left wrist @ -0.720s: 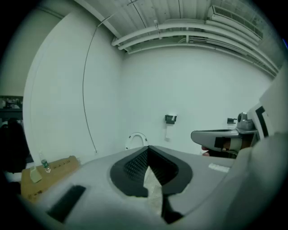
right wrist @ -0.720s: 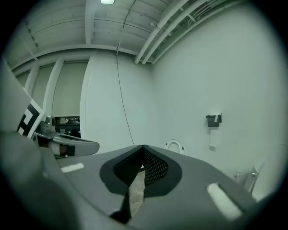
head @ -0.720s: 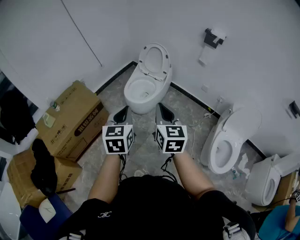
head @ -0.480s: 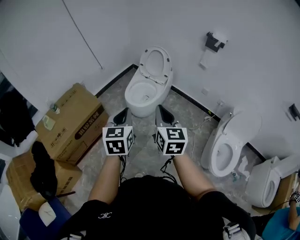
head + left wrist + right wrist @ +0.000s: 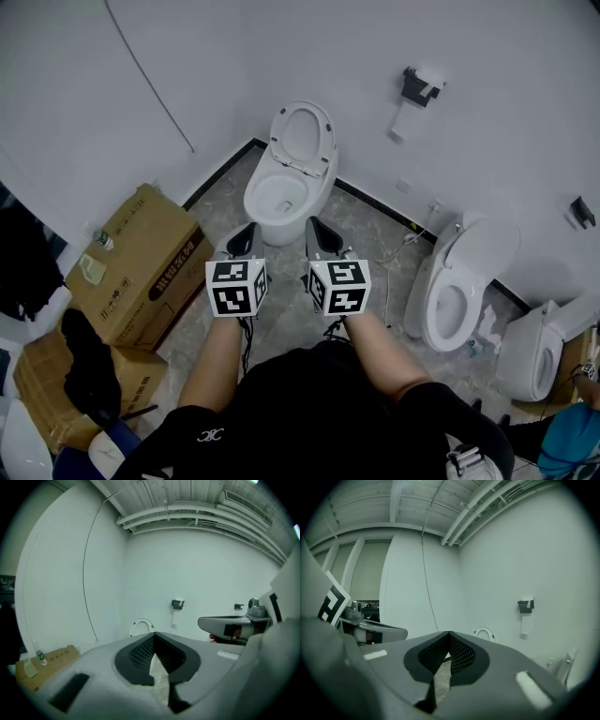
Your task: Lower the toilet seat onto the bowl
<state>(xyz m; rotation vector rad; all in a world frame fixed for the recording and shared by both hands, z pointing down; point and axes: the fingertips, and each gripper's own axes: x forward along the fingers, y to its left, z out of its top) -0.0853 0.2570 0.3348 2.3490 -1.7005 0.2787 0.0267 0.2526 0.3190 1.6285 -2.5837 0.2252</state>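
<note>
Head view: the person's bare forearms (image 5: 217,352) are reaching forward, each holding a grey two-jaw gripper with a black-and-white marker cube. The left gripper (image 5: 242,240) and right gripper (image 5: 323,236) are hovering side by side over the grey marbled floor (image 5: 281,309), just short of the white ceramic toilet bowl (image 5: 277,198). Both pairs of jaws are pressing together at the tips with nothing between them, as each gripper view is showing. Nothing is lying on the floor between the grippers and the bowl.

At the left, a large brown cardboard box (image 5: 141,253) is sitting near the bowl, with a second box (image 5: 47,370) nearer, carrying a black garment (image 5: 89,352). At the right, a second white toilet (image 5: 455,286) is standing apart with its lid up.

Beyond the bowl, the white oval toilet seat (image 5: 302,131) is standing raised, leaning back toward the white wall. Further right, a black toilet-paper holder (image 5: 419,82) is hanging on that wall.
</note>
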